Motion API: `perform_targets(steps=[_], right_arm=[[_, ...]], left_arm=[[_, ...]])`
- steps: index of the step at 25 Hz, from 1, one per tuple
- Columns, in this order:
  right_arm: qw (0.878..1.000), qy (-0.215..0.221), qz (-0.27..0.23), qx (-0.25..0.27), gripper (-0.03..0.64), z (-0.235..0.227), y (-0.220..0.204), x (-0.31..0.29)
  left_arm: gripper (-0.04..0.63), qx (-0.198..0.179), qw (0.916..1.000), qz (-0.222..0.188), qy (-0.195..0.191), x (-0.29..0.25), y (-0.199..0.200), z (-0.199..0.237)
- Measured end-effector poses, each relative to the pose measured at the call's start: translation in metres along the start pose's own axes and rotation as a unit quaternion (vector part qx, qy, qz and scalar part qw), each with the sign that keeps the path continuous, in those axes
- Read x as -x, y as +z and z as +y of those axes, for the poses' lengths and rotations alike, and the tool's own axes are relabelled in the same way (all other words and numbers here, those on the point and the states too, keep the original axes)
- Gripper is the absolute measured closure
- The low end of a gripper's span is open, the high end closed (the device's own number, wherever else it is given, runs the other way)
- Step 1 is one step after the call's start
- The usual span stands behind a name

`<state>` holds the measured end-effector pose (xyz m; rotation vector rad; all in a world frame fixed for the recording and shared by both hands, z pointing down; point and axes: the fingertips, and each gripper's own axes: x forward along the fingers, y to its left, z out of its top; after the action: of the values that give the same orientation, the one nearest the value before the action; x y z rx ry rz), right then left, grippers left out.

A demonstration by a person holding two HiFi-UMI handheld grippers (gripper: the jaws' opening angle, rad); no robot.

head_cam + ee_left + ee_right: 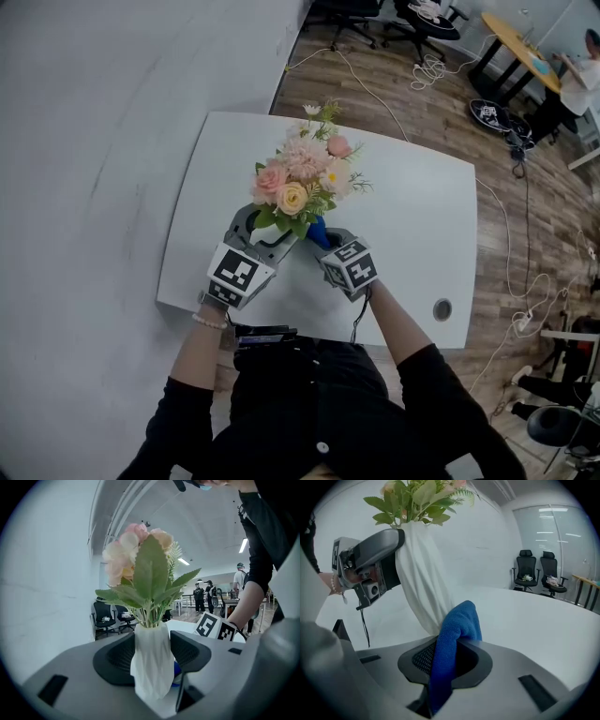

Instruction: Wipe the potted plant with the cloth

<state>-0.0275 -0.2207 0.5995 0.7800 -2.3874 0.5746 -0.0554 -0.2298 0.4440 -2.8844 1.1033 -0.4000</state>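
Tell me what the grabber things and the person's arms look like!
Both the left gripper and right gripper are smooth grey, with black ribbed pads inside. Each carries a cube with black-and-white square markers. A thin black cable hangs off the left one. The person wears black sleeves and a beaded bracelet.

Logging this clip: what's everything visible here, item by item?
vase: one, white, on the table, between the left gripper's jaws
flowers: one bunch, pink, peach and cream with green leaves, in the vase
cloth: one, blue, by the vase's lower part
table: one, white, beside the wall
cable hole: one, grey, table's near right corner
office chairs: two, black, beyond the table
cables: several, white, on the wood floor
left gripper: grey, closed on the vase
right gripper: grey, clamping the cloth
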Motion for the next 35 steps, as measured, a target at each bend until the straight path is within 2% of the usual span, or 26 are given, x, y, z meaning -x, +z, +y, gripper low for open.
perform_targets(steps=[7, 12, 25, 35], right_arm=[[0.996, -0.024, -0.013, -0.089, 0.531, 0.013, -0.006, 0.002], [0.994, -0.015, -0.025, -0.108, 0.531, 0.027, 0.0, 0.012], [0.996, -0.013, -0.069, -0.053, 0.531, 0.048, 0.041, 0.048], [0.995, -0.004, -0.086, 0.056, 0.531, 0.069, 0.079, 0.074]], left_arm=[[0.347, 0.002, 1.0, 0.001, 0.009, 0.001, 0.001, -0.001], [0.347, 0.003, 0.9999, 0.003, 0.01, 0.002, 0.002, -0.002], [0.347, 0.006, 0.9999, 0.007, 0.007, 0.001, 0.001, -0.001], [0.347, 0.013, 0.9997, 0.013, 0.014, 0.001, 0.001, 0.001]])
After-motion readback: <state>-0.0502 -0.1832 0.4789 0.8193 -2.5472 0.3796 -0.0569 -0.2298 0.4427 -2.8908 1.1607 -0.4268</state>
